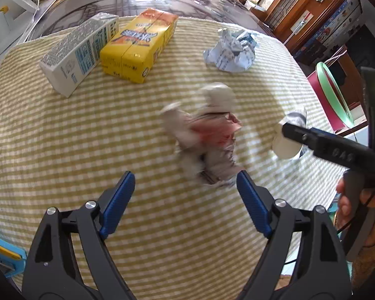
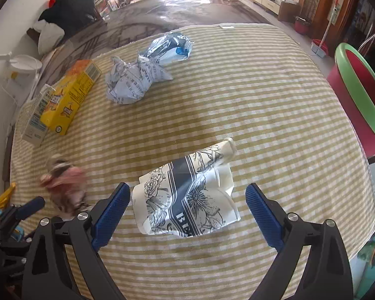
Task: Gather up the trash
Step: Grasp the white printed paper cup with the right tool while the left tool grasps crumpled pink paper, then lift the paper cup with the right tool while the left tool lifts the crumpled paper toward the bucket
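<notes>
A red bin with a green rim point(image 2: 360, 95) stands off the right edge of the desk point(image 2: 262, 105); only its red inner wall shows, so its contents cannot be told. The desk is covered by a yellow-and-white checked cloth point(image 1: 87, 150).

At the far left lie two cartons side by side and touching: a white-and-blue milk carton point(image 1: 80, 52) and a yellow-orange juice carton point(image 1: 140, 45), both on their sides. Their print is too small to read. A crumpled sheet of printed paper point(image 2: 135, 82) lies near the far middle, with a blue-and-silver foil wrapper point(image 2: 170, 46) just behind it. Its printed characters are not legible.

A crushed paper cup point(image 2: 190, 195) with a dark floral pattern and a navy band reading "BLE…" lies on the cloth between the spread fingers of the right gripper point(image 2: 187, 210), which is released and holds nothing. The left finger pad is close beside the cup; the right pad stands apart from it.

A pinkish crumpled wrapper point(image 1: 207, 135), blurred, lies just ahead of the left gripper point(image 1: 185, 187), whose jaws are wide apart and grasp nothing.

Bare cloth lies around the cup toward the right edge and the bin, and in the middle between the cup and the paper.
</notes>
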Demonstrator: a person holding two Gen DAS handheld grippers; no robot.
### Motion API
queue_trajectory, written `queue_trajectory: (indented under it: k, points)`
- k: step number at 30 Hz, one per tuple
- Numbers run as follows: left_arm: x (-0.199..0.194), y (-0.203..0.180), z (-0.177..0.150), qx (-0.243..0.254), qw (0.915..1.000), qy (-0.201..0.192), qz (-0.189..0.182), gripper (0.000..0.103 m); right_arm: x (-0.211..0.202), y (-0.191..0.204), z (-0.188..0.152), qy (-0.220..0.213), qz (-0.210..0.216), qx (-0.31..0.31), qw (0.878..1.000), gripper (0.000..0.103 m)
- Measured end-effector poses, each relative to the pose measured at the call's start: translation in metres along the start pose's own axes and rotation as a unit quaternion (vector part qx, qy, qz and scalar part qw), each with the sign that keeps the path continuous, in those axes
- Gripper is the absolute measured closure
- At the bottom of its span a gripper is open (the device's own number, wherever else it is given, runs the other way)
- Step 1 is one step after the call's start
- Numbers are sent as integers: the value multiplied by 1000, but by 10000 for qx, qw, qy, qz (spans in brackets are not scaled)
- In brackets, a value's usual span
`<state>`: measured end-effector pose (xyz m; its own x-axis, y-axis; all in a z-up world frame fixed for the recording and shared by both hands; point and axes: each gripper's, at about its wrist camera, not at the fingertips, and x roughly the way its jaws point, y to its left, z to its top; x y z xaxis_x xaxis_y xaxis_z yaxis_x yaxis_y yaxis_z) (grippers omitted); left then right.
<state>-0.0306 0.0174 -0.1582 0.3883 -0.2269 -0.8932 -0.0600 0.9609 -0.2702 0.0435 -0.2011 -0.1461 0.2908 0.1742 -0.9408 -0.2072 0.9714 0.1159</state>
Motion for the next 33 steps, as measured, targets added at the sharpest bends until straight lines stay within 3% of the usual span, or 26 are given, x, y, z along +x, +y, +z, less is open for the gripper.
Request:
queue_trajectory:
  k: [3, 5, 6, 7, 10, 19, 21, 23, 26, 27, 33]
  points:
    - [-2, -2, 4, 15, 10000, -73, -37, 22, 7, 2, 1, 81, -2, -61, 9999, 15]
    - [-3, -3, 6, 56, 9999, -101, -49, 21, 6, 0, 0, 33, -24, -48, 10000, 34]
    - [-3, -4, 7, 73, 9999, -100, -47, 21, 5, -1, 0, 11, 9, -31, 10000, 38]
    - [-2, -5, 9, 80, 9999, -97, -52, 21, 2, -3, 1, -24, 41, -21, 10000, 53]
    - [0, -7, 15, 90, 9999, -93, -101, 21, -10, -7, 2, -133, 81, 10, 9999, 63]
    - [24, -26, 37, 265, 9996, -23, -35, 22, -46, -11, -5, -505, 292, 137, 9982, 64]
    - [28, -27, 37, 262, 9997, 17, -27, 33, -55, -11, -5, -633, 286, 162, 9975, 64]
    - [30, -28, 37, 304, 9995, 14, 38, 58, -60, -9, -3, -723, 293, 194, 9968, 64]
    - [26, -24, 38, 210, 9997, -10, -106, 76, -67, -9, -1, -828, 305, 194, 9959, 63]
    - [23, -24, 38, 180, 9997, -36, -136, 80, -68, -8, 0, -851, 308, 189, 9957, 63]
    - [-2, -35, 41, 242, 9990, -362, -131, 80, -78, -9, 5, -1023, 357, 199, 9939, 63]
